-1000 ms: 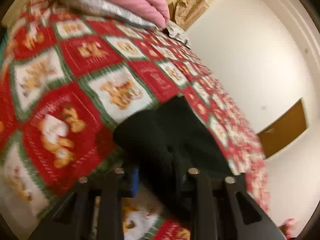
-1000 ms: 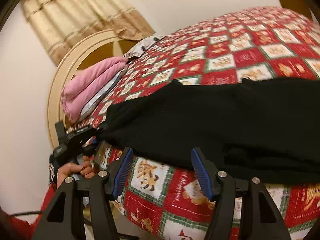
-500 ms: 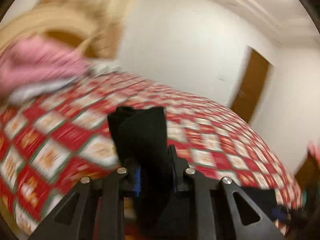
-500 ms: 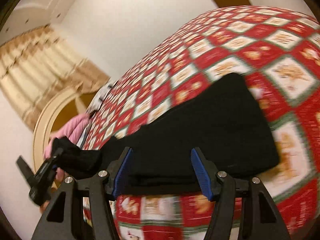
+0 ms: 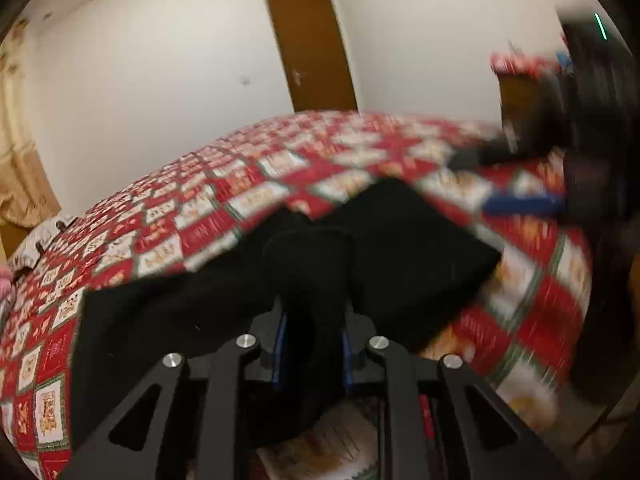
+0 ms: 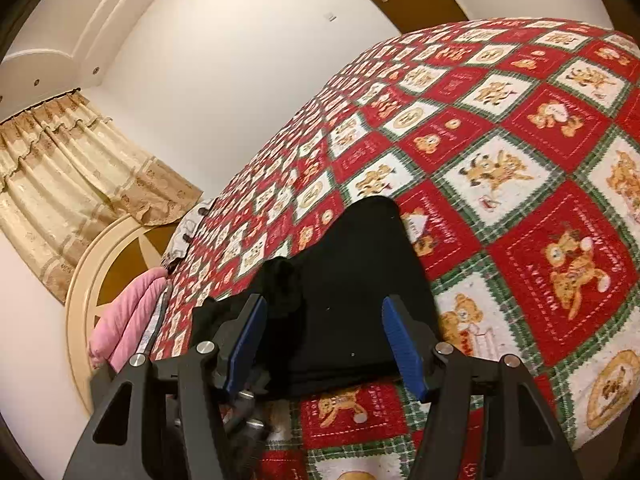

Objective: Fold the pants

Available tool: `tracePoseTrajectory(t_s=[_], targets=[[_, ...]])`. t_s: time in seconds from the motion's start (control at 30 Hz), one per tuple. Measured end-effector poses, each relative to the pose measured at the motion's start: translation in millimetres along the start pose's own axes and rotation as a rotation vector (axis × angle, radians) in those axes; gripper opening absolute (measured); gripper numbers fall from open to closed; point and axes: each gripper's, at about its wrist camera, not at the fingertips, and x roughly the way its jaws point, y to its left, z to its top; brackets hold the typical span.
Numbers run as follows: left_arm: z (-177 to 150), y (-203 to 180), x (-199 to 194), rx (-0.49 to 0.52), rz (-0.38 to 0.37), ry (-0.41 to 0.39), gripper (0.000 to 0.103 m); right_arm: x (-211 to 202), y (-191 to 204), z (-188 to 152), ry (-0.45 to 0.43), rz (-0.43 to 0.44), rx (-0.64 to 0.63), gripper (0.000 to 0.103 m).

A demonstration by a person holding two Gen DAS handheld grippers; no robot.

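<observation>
Black pants (image 5: 400,248) on quilt (image 6: 520,168) | fold step underway | my left gripper (image 5: 312,344) clamps pants end | right gripper (image 6: 324,340) gapes empty | next: lay end down, release.

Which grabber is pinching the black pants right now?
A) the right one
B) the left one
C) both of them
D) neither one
B. In the left wrist view the left gripper is shut on a bunched-up part of the black pants, while in the right wrist view the right gripper is open, its blue fingers spread wide with nothing pinched between them.
</observation>
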Motion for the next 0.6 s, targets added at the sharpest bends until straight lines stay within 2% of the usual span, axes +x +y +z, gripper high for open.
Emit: tracePoseTrajectory(t_s=[0.1,0.17,0.23,0.37,0.53,0.6], targets=[[-2.0,0.5,-5.7,0.03,0.007,-0.027,0.022,13.3,3.9,3.9,0.045,0.057,0.011,0.065],[-0.8,6.9,-6.1,0.005,-0.009,-0.031,0.024,27.7,7.8,11.5,0.087,0.124,0.012,0.076],[-1.0,6.0,-5.3,-0.011,-0.017,-0.036,0.025,48.3,14.9,22.6,0.137,0.164,-0.018,0.076],[-3.1,0.0,-5.3,-0.016,-0.009,-0.043,0.026,85.5,29.9,35.7,0.216,0.197,-0.105,0.076],[-6.7,-5.7,-4.8,-0.029,-0.007,-0.047,0.029,121.7,38.0,20.5,0.311,0.167,-0.176,0.076],[-8.2,-6.4,-4.6,-0.036,-0.007,-0.048,0.03,121.4,41.1,13.4,0.292,0.163,-0.223,0.062]])
